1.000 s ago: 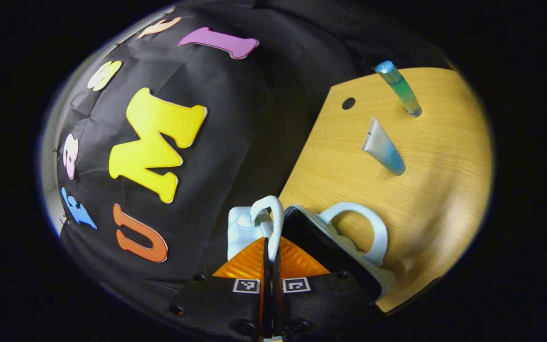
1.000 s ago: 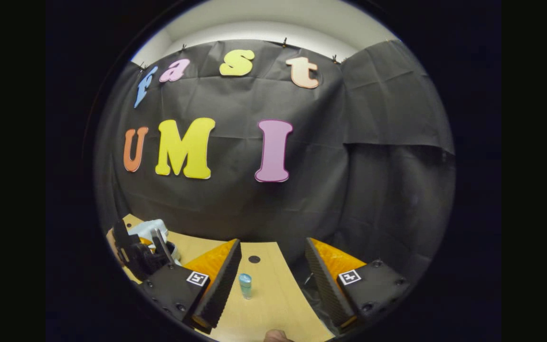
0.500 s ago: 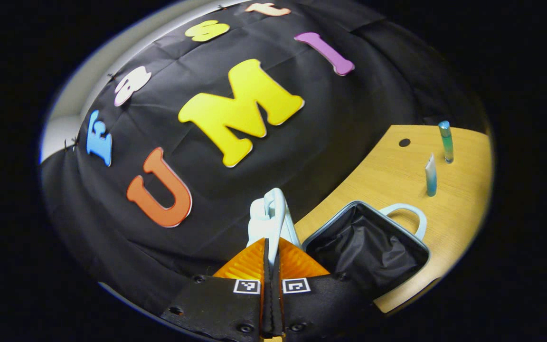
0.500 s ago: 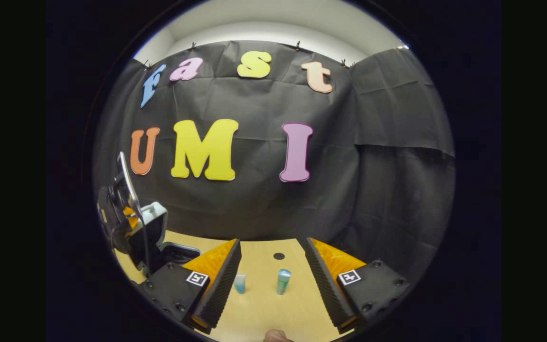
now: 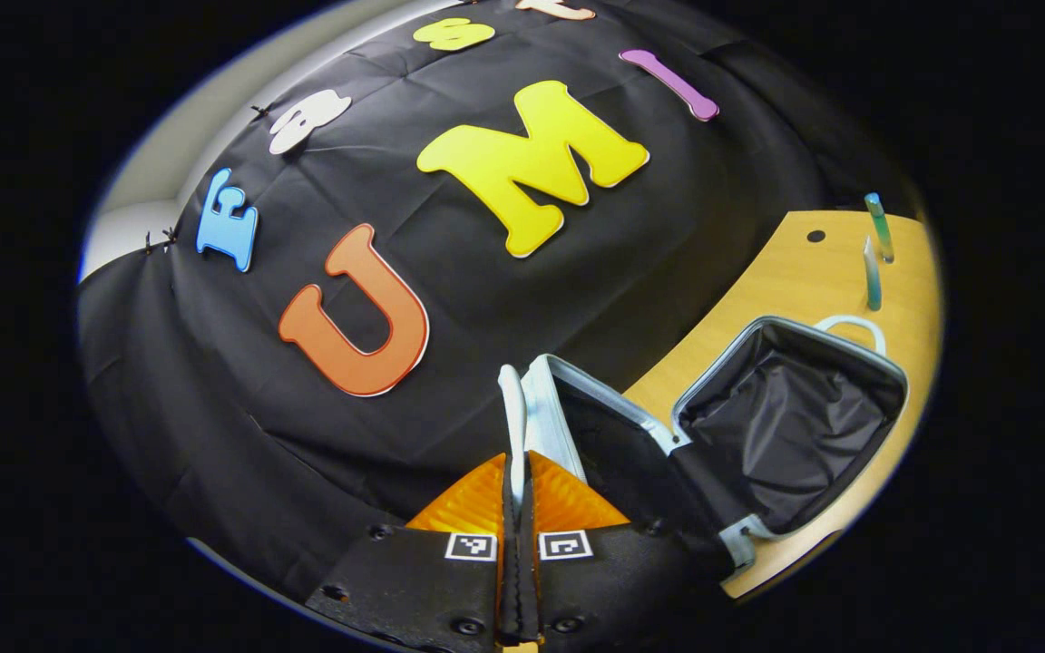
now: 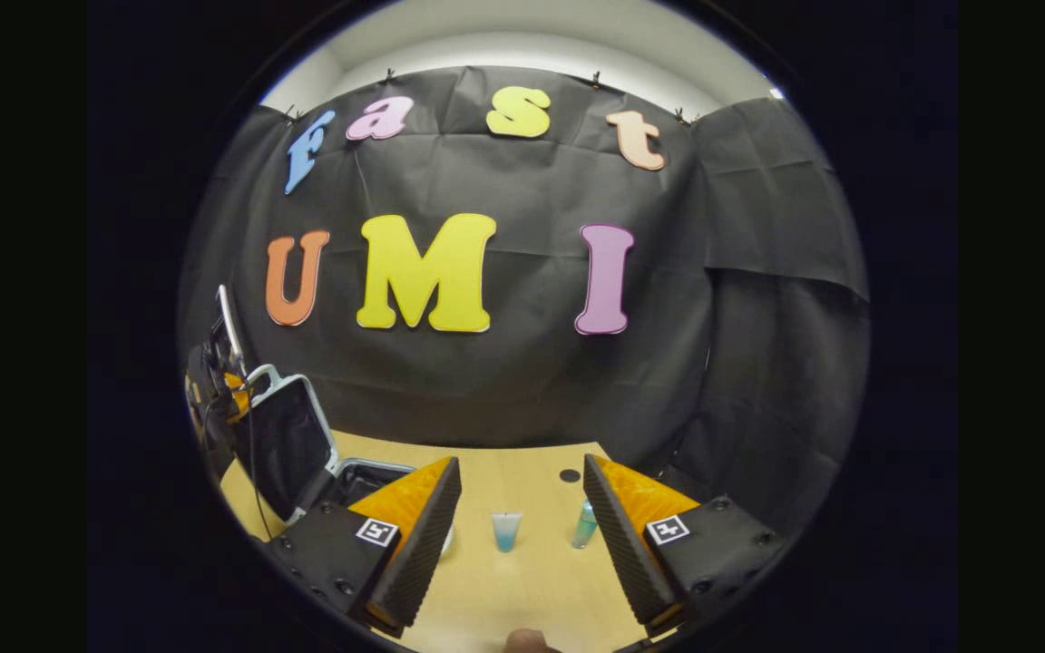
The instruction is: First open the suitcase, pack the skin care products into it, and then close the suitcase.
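The pale blue suitcase lies open on the wooden table. Its lid stands raised, and its black-lined base lies flat. My left gripper is shut on the lid's handle, holding the lid up. Beyond the base stand a white-and-blue tube and a slim green bottle. In the right gripper view, my right gripper is open just above the table. The tube stands ahead between its fingers, and the bottle is next to its right finger. The raised lid and the left gripper are at far left.
The base has its own loop handle, which lies toward the tubes. A small round hole sits in the tabletop near the back edge. The black cloth wall rises directly behind the table. Bare wood lies between the suitcase and the tubes.
My left gripper has swung the lid up and back, and the black lining of the base has come into sight. My right gripper has turned, so both the tube and the bottle now stand ahead of it.
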`<state>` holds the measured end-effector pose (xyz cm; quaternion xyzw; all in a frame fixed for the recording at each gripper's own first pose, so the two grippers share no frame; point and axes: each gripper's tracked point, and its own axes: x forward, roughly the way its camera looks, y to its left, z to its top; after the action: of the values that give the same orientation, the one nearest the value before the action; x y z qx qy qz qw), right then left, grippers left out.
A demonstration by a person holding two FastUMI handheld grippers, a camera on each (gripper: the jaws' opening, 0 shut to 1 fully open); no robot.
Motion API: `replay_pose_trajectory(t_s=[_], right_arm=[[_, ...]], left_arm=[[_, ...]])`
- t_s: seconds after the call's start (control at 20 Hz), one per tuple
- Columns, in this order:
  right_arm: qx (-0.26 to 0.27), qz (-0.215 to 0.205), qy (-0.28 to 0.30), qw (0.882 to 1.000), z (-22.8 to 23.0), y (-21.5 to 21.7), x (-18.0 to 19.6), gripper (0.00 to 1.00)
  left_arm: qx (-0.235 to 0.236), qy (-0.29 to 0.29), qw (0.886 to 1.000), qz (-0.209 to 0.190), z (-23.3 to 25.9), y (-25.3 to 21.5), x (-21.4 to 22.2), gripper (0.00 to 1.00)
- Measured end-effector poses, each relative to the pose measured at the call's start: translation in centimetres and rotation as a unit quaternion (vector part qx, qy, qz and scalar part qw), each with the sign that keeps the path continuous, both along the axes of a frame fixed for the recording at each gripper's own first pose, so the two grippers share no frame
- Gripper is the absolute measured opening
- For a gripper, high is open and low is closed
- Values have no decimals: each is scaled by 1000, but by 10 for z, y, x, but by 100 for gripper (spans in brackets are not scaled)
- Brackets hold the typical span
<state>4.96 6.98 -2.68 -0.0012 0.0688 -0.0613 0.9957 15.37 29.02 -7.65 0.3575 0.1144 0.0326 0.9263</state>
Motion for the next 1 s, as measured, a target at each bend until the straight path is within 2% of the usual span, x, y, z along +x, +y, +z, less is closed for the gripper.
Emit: replay_pose_trajectory(t_s=[0.2,0.35,0.45,0.65,0.8,1.0], right_arm=[[-6,-15,12,1000,-5,-7,-2,80],[-17,-23,14,999,-4,-10,-4,80],[-22,-26,18,999,-5,-10,-5,80],[-34,-26,29,999,-9,-2,-10,81],[-37,-23,38,998,-14,4,-12,81],[-45,-14,43,998,-15,16,-14,81]], left_arm=[[-1,13,1000,27,-23,46,2,3],[-18,52,997,60,-64,92,5,3],[-49,84,992,79,-100,120,3,3],[-124,131,980,85,-162,147,-2,3],[-193,157,964,91,-200,152,-3,4],[-238,176,949,105,-231,156,-7,16]])
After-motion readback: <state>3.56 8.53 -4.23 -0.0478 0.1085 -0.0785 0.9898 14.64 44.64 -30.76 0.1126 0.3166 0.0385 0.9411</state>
